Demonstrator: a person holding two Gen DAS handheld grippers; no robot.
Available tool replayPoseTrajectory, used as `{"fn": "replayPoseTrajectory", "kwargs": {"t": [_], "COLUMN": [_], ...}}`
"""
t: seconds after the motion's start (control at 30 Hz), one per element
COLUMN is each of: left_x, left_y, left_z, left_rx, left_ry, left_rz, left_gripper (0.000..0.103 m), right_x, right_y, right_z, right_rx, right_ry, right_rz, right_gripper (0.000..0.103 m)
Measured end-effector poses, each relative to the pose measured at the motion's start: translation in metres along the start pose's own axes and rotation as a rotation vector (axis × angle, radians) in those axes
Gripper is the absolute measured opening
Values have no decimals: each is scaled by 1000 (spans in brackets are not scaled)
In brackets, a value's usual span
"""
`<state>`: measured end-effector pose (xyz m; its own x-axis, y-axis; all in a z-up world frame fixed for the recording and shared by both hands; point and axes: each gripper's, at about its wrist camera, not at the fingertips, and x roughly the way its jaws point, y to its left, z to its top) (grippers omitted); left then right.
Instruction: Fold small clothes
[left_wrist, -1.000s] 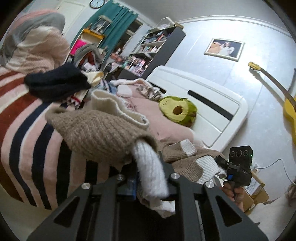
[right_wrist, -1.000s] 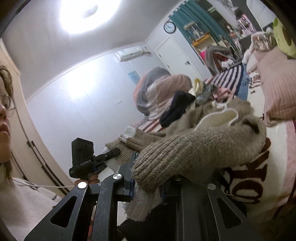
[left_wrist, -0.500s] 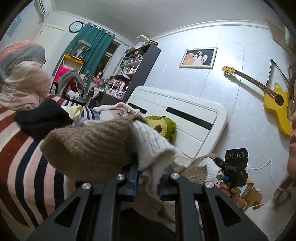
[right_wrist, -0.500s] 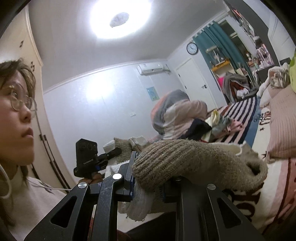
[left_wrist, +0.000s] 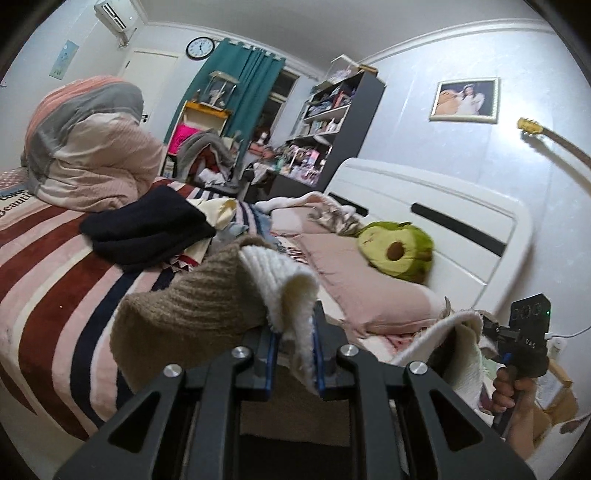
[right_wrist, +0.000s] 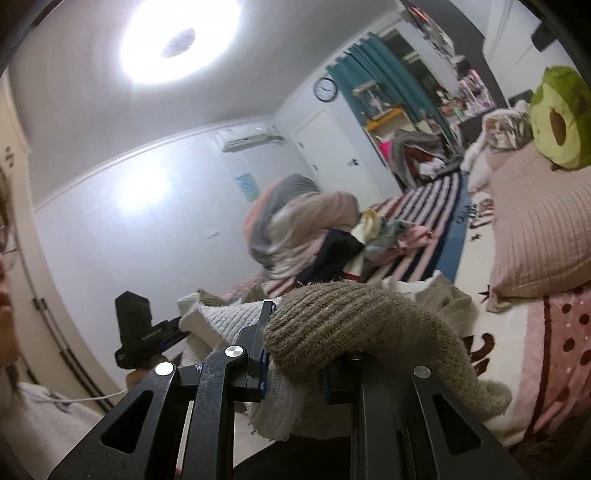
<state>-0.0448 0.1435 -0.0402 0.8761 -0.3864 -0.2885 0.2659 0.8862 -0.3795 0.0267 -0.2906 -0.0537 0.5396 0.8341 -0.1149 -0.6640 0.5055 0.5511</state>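
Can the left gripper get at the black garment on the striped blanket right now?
Probably not as things stand: the left gripper is shut on the brown knit garment, so its jaws are occupied. The black garment itself lies uncovered on the striped blanket.

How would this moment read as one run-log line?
left gripper: shut on knit garment | right gripper: shut on knit garment | garment: held above bed

R gripper (right_wrist: 293, 363) was clamped on a brown-and-cream knit (right_wrist: 354, 325); brown part draped over the fingers (right_wrist: 255, 347), cream edge hung below. L gripper (right_wrist: 173, 330) at left, w/ the knit's other cream end at its tip. Beyond: bed (right_wrist: 476, 306) w/ pink pillow (right_wrist: 543, 236), avocado plush (right_wrist: 557, 118), clothes pile (right_wrist: 373, 240), rolled duvet (right_wrist: 295, 221). Ceiling lamp (right_wrist: 181, 37) lit, clock (right_wrist: 325, 89) on wall.
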Motion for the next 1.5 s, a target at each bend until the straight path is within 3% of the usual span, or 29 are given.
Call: {"fn": "replayPoseTrajectory", "kwargs": {"t": [0.6, 1.1, 1.17, 1.2, 1.3, 1.33, 1.43, 1.5], "left_x": [177, 270, 279, 281, 274, 269, 258, 246], "left_y": [56, 102, 106, 107, 106, 106, 108, 109], "left_z": [51, 55, 54, 54, 55, 57, 61, 62], "left_rx": [21, -7, -15, -15, 0, 4, 1, -8], "left_ry": [99, 265, 308, 318, 297, 283, 280, 283], "left_rz": [160, 258, 265, 267, 287, 286, 285, 269], "left_gripper": [11, 11, 15, 22, 61, 67, 71, 73], "right_x": [94, 144, 150, 153, 156, 156, 149, 137], "right_y": [-103, -164, -171, -175, -176, -174, -165, -159], "right_z": [46, 53, 52, 51, 47, 46, 45, 51], "right_rx": [74, 87, 103, 119, 145, 140, 96, 46], "right_ry": [106, 195, 217, 227, 261, 268, 256, 217], "right_rz": [-214, -380, -410, -414, -400, -391, -414, -477], "right_gripper": [14, 13, 13, 13, 24, 36, 77, 81]}}
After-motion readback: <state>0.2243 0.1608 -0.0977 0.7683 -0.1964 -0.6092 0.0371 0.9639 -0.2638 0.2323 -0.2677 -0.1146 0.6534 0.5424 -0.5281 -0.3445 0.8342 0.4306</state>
